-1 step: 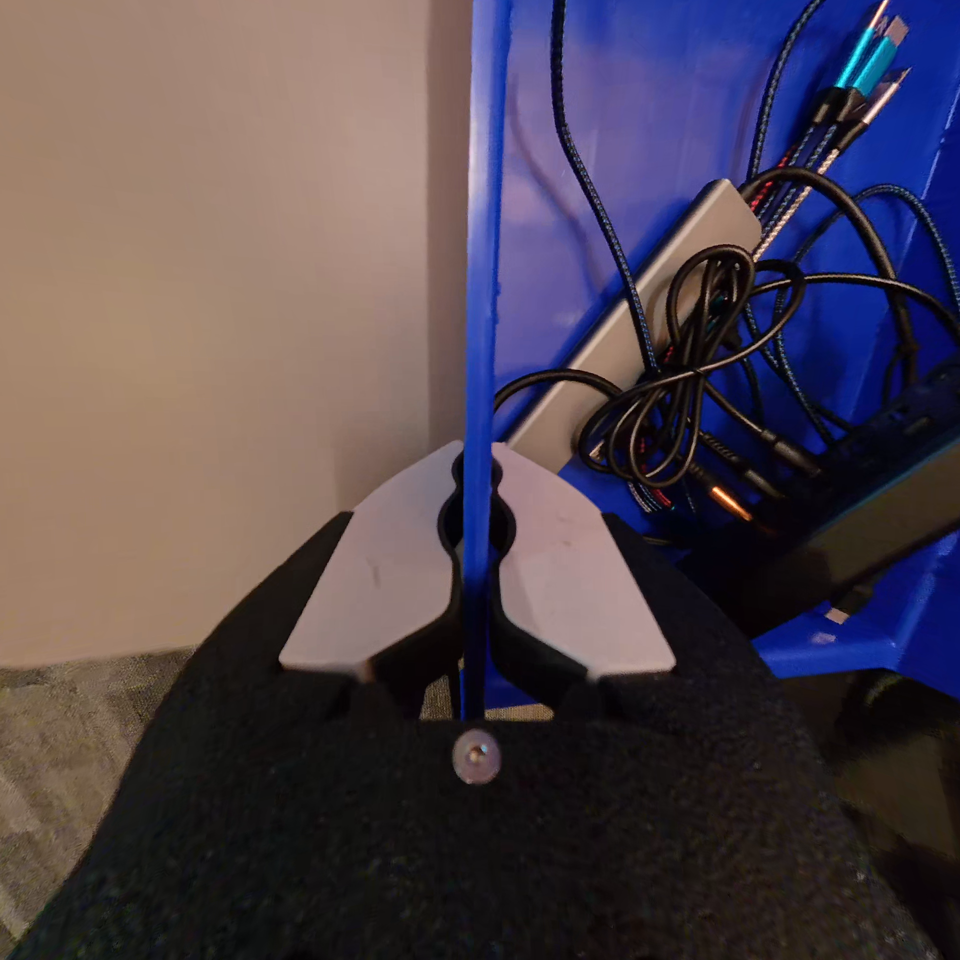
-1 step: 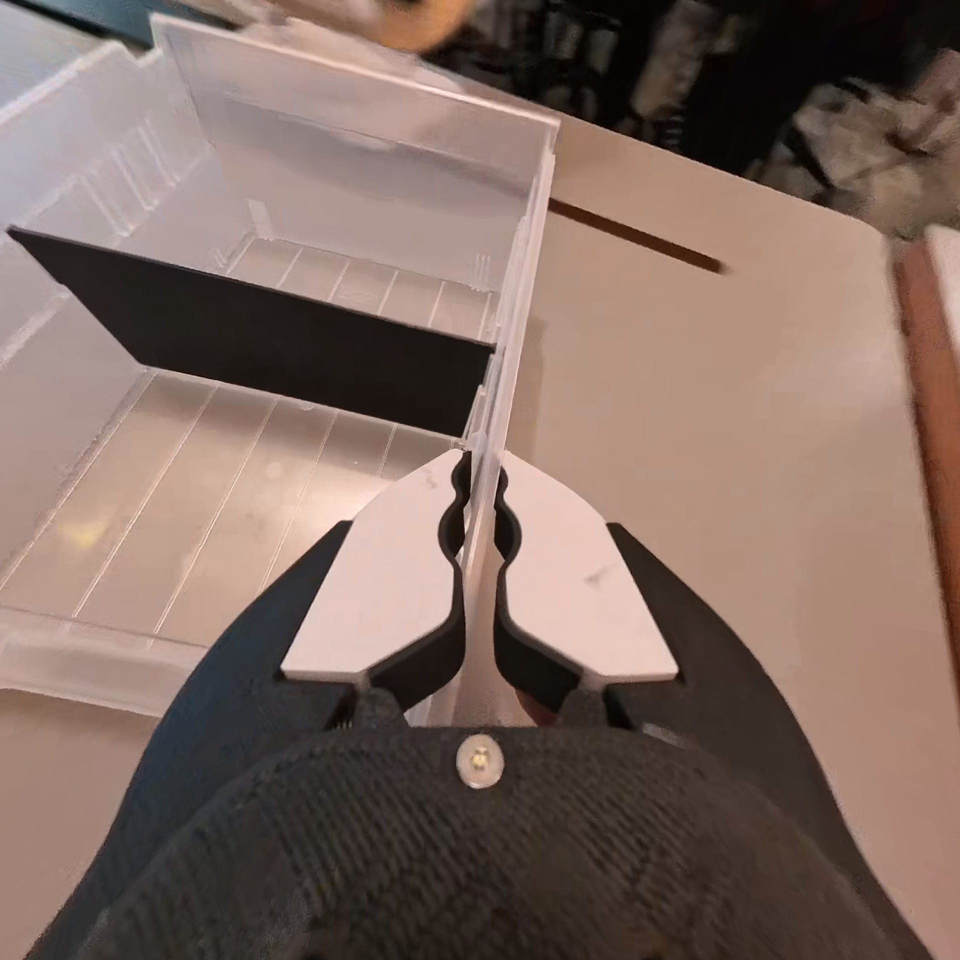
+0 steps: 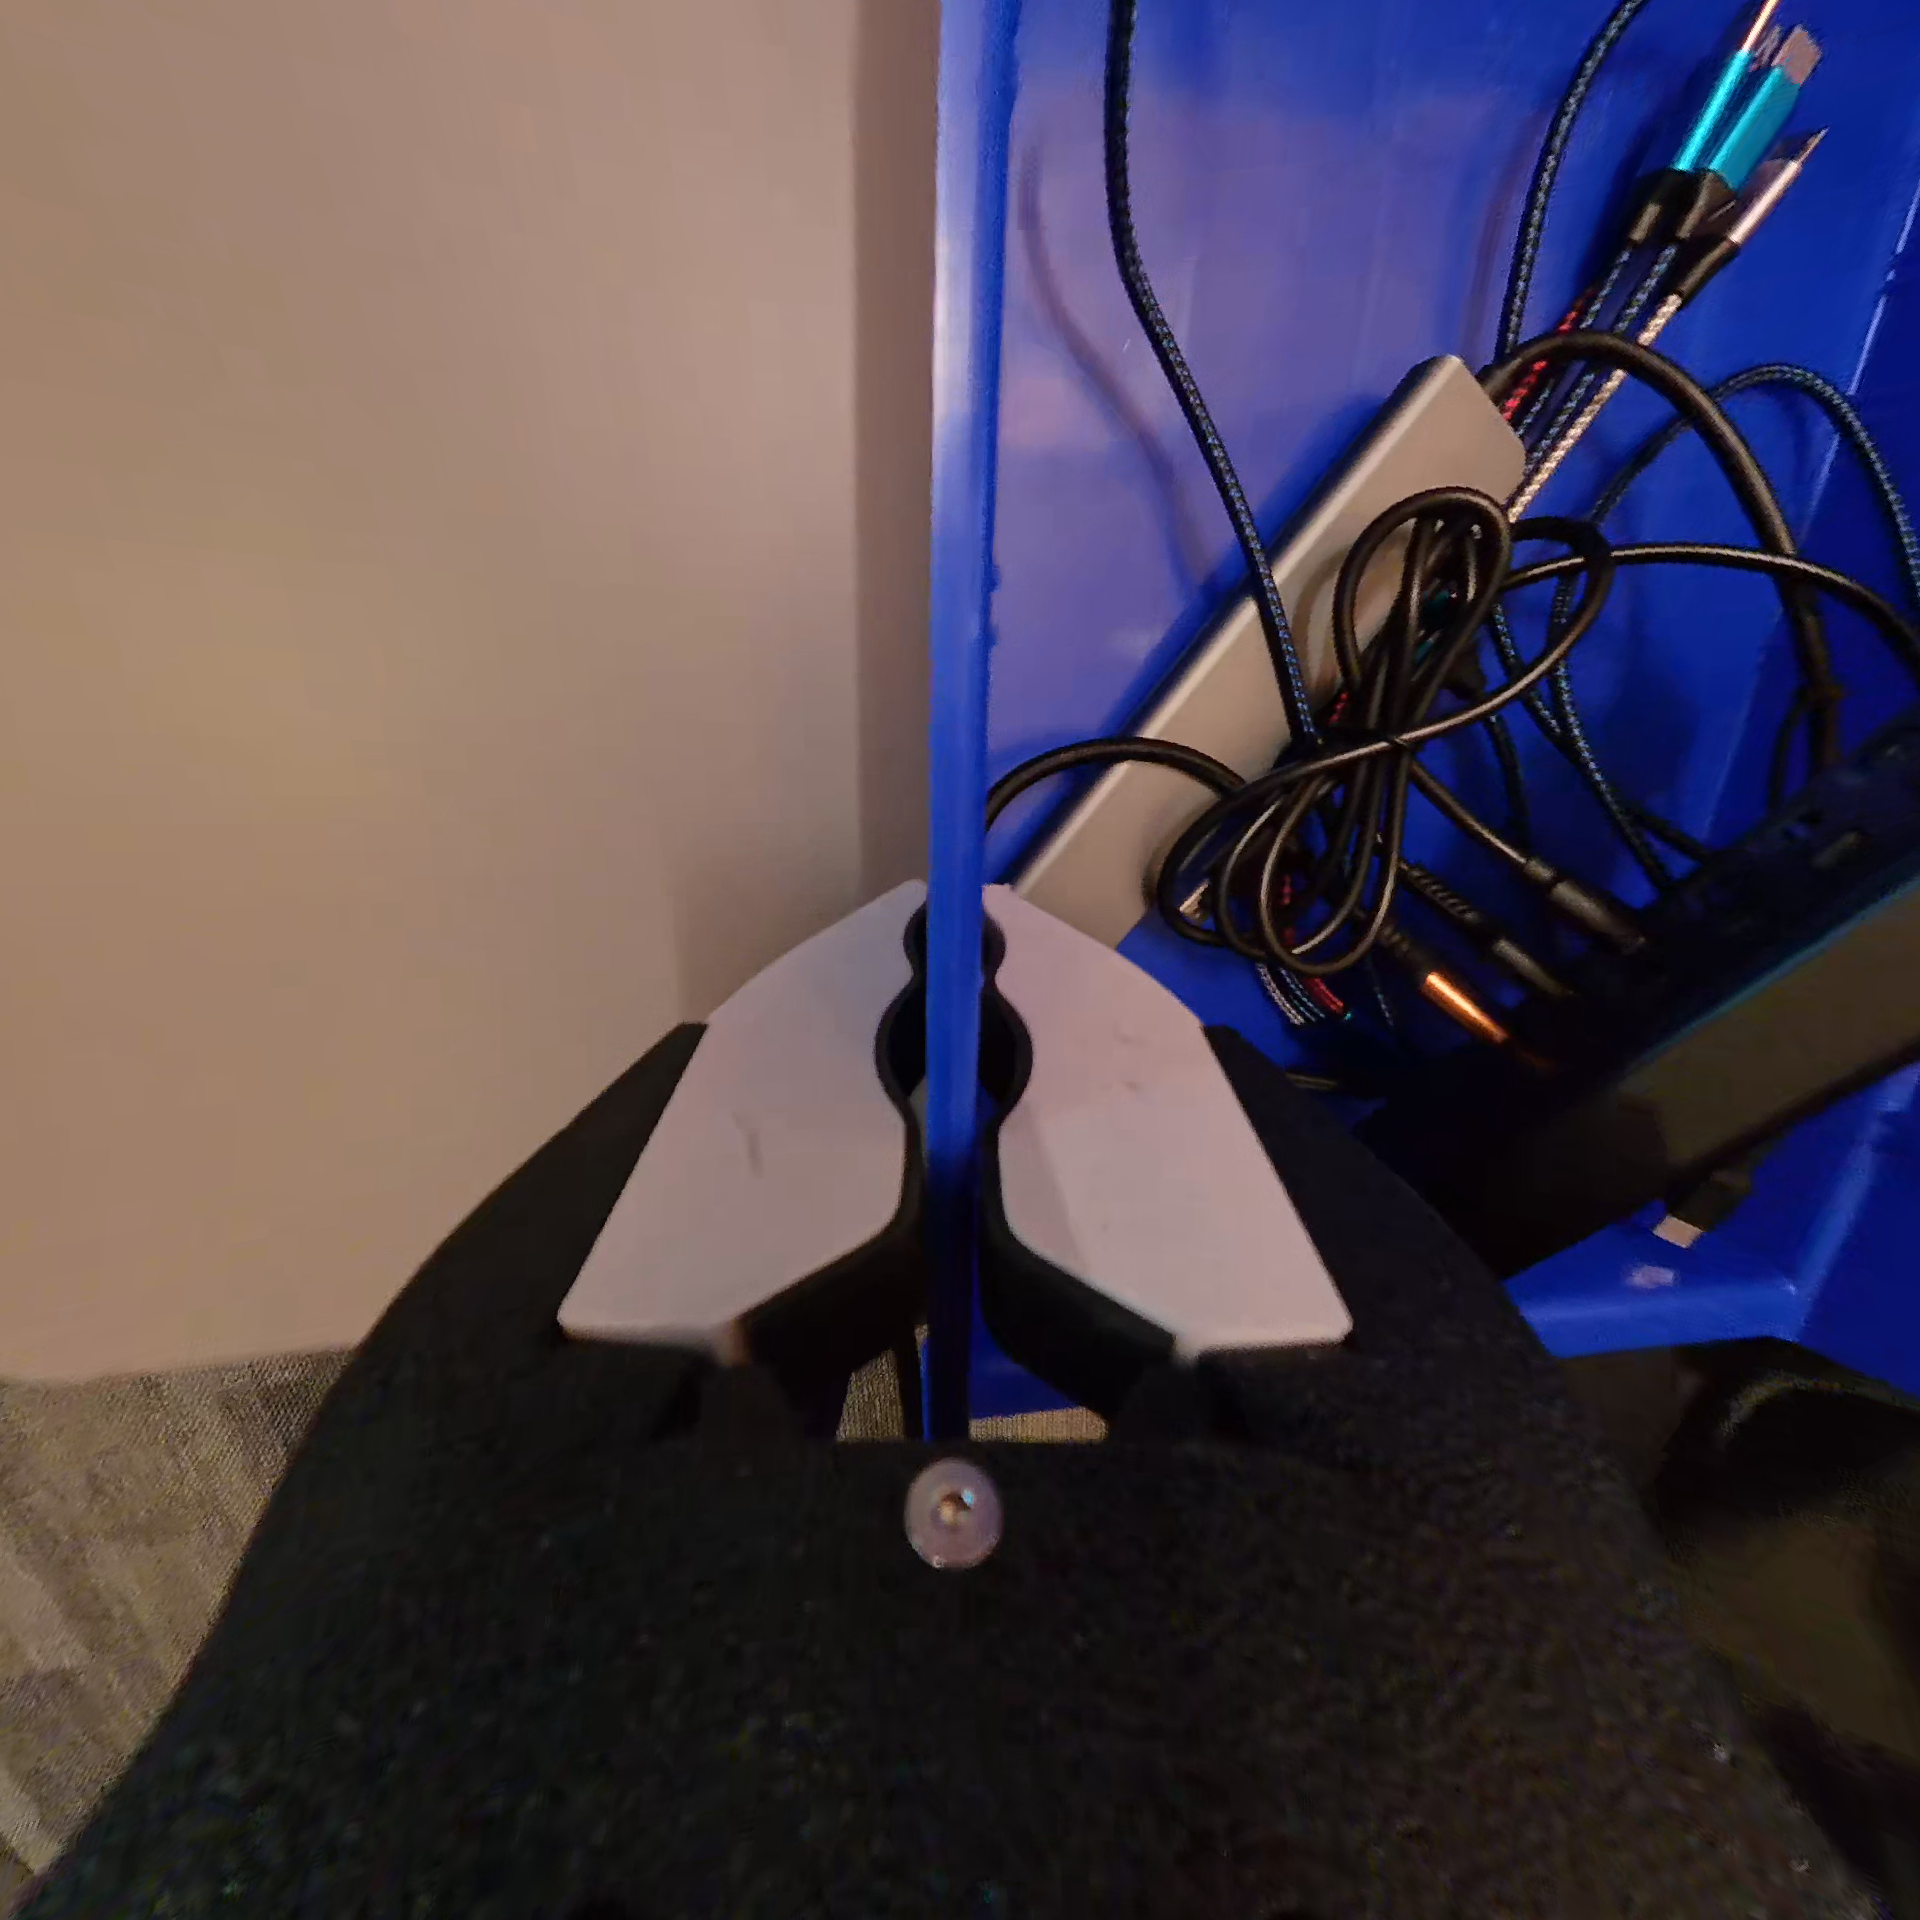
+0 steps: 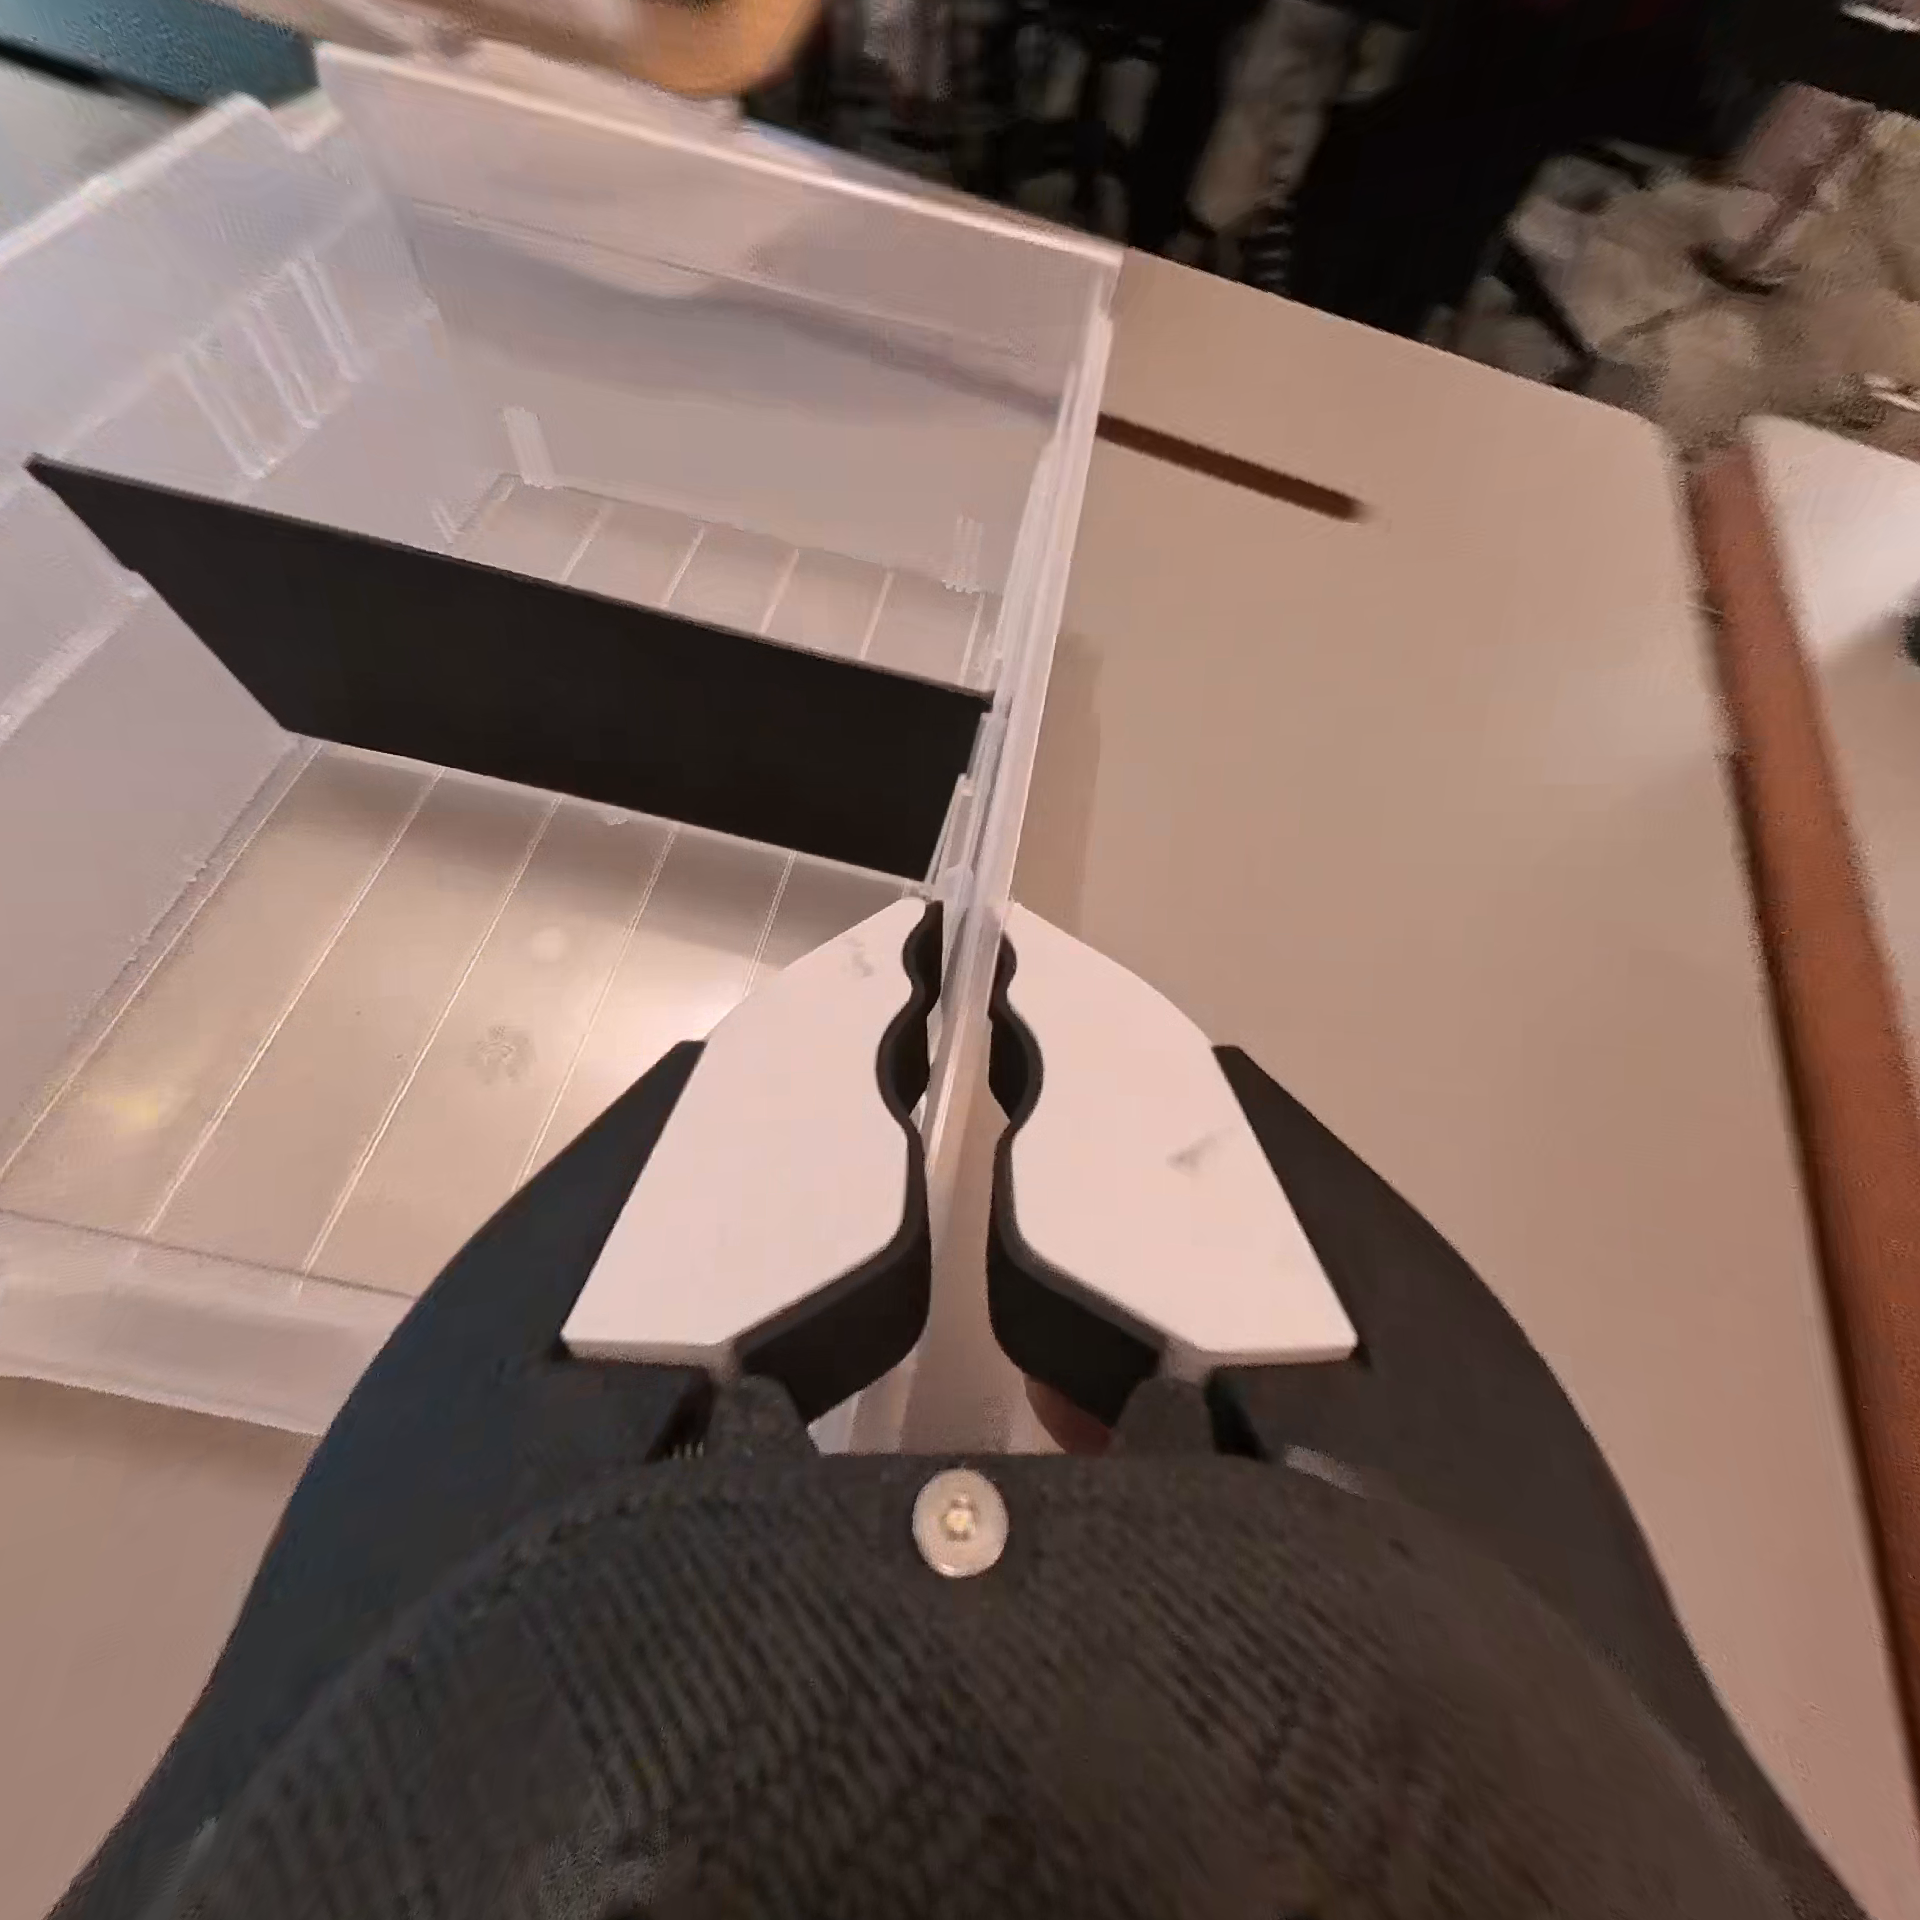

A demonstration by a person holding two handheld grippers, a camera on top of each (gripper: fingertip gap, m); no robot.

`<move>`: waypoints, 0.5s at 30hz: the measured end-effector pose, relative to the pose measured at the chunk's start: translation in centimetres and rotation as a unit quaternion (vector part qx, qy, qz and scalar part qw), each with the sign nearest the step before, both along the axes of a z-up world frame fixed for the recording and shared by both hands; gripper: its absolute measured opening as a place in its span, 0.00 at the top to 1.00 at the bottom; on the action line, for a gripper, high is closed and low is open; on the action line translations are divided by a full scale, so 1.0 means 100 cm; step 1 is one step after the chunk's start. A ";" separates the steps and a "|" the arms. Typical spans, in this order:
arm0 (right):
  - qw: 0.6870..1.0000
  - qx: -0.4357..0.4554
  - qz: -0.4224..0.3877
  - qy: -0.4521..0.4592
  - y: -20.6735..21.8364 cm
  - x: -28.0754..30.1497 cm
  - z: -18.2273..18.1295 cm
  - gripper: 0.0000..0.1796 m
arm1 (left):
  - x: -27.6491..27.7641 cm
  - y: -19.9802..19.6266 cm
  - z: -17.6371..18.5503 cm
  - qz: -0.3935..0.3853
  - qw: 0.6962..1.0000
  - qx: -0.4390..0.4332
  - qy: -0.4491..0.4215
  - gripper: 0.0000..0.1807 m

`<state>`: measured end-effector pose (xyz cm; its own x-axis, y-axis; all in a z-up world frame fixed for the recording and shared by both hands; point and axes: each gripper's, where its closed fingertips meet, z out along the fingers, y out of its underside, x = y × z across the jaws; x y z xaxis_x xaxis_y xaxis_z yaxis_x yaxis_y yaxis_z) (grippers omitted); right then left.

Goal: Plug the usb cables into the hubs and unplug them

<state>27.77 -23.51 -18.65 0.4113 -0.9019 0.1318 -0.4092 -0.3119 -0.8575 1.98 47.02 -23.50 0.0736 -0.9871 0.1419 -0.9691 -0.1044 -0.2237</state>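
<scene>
My left gripper [image 3: 951, 904] is shut on the thin side wall of a blue bin [image 3: 958, 520]. Inside the bin lie a grey USB hub [image 3: 1236, 686], a tangle of black and braided USB cables [image 3: 1382, 727] across it, teal and silver plugs [image 3: 1735, 114] at the top right, and a black hub [image 3: 1766, 997] at the right. My right gripper [image 4: 966, 914] is shut on the right side wall of a clear plastic bin [image 4: 1039, 623]. That bin holds only a black divider [image 4: 520, 644].
The clear bin stands on a beige table [image 4: 1403, 831], which has a dark slot [image 4: 1226, 468] beyond the bin and a wooden strip [image 4: 1808, 831] at its right edge. In the left wrist view a beige surface [image 3: 416, 623] and grey carpet [image 3: 125, 1507] show beside the blue bin. One gripper's finger ends stand about 75 cm off the other's.
</scene>
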 end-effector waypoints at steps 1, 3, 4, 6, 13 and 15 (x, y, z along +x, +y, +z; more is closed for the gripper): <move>1.000 0.004 -0.025 -0.007 -0.019 0.004 0.000 0.97 | 0.014 -0.003 0.000 0.000 1.000 -0.001 -0.001 0.98; 0.997 0.012 -0.074 -0.023 -0.050 0.011 0.001 0.96 | 0.042 -0.010 -0.001 -0.001 1.000 0.001 -0.001 0.98; 0.995 0.014 -0.094 -0.035 -0.063 0.014 0.002 0.96 | 0.055 -0.013 -0.001 -0.001 1.000 0.001 -0.001 0.98; 0.990 0.020 -0.132 -0.050 -0.083 0.018 0.003 0.96 | 0.081 -0.021 -0.001 -0.003 1.000 -0.001 -0.001 0.98; 0.986 0.016 -0.154 -0.062 -0.099 0.024 0.004 0.96 | 0.155 -0.035 -0.002 0.007 1.000 -0.003 0.000 0.98; 0.986 0.016 -0.153 -0.062 -0.099 0.024 0.004 0.96 | 0.172 -0.035 -0.003 0.014 1.000 -0.002 0.000 0.98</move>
<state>30.20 -33.45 -18.21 0.1025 -0.9856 0.1344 -0.3705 -0.1632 -0.9144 19.14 43.54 -23.78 0.1018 -0.9841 0.1453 -0.9657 -0.1329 -0.2231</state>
